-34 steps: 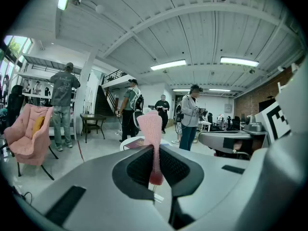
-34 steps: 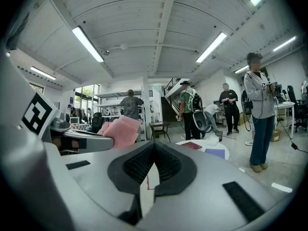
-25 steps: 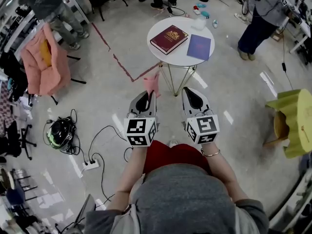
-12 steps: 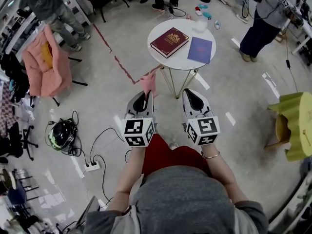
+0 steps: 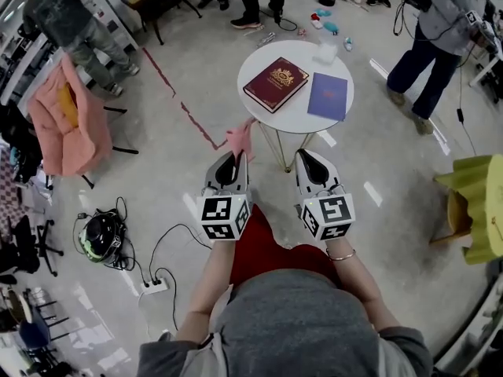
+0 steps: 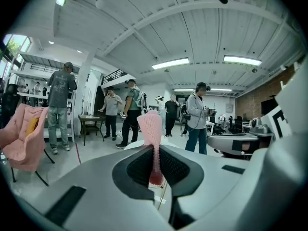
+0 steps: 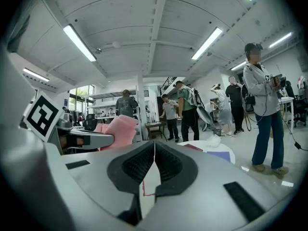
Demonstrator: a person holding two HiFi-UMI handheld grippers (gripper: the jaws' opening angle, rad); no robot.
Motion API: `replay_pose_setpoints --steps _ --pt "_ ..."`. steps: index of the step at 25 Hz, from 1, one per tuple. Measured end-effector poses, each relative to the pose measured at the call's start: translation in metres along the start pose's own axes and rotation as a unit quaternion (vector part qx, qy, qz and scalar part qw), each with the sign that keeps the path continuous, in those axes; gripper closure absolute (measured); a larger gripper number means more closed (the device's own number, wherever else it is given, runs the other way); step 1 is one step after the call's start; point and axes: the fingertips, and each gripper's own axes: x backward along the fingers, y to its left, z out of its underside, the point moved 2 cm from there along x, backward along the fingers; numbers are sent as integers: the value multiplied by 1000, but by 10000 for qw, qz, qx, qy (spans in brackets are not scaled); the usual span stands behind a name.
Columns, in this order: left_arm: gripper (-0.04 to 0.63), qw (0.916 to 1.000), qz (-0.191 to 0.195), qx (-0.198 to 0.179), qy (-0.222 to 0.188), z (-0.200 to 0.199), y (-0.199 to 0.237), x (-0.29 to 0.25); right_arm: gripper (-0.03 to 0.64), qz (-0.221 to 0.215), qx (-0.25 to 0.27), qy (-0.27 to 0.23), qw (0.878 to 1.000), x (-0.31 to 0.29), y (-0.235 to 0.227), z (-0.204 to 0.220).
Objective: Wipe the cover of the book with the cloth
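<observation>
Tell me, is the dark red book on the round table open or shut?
Shut. The dark red book lies flat on the round table, its gold-emblem cover facing up, no pages showing.

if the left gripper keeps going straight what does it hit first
Probably the near edge of the round white table, by the dark red book, with the pink cloth the left gripper holds touching first. Height is unclear; it might pass underneath.

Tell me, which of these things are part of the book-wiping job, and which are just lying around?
For the job: pink cloth, pinched in the left gripper; red book and blue book on the round table, either could be the one.
Just lying about: helmet, power strip, pink coat, yellow stool.
</observation>
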Motion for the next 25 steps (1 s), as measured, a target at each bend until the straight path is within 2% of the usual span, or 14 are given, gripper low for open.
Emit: replay_pose_setpoints --steps 14,20,25 --pt "563 9967 799 -10 147 -47 137 -146 588 603 -109 80 9981 -201 -3 -40" --pt "563 9931 1142 15 267 -53 174 -195 588 873 -124 184 9959 -257 -4 -45" --pt "563 9894 1396 8 404 -50 184 -225 588 1195 -191 256 9923 -277 -16 -42"
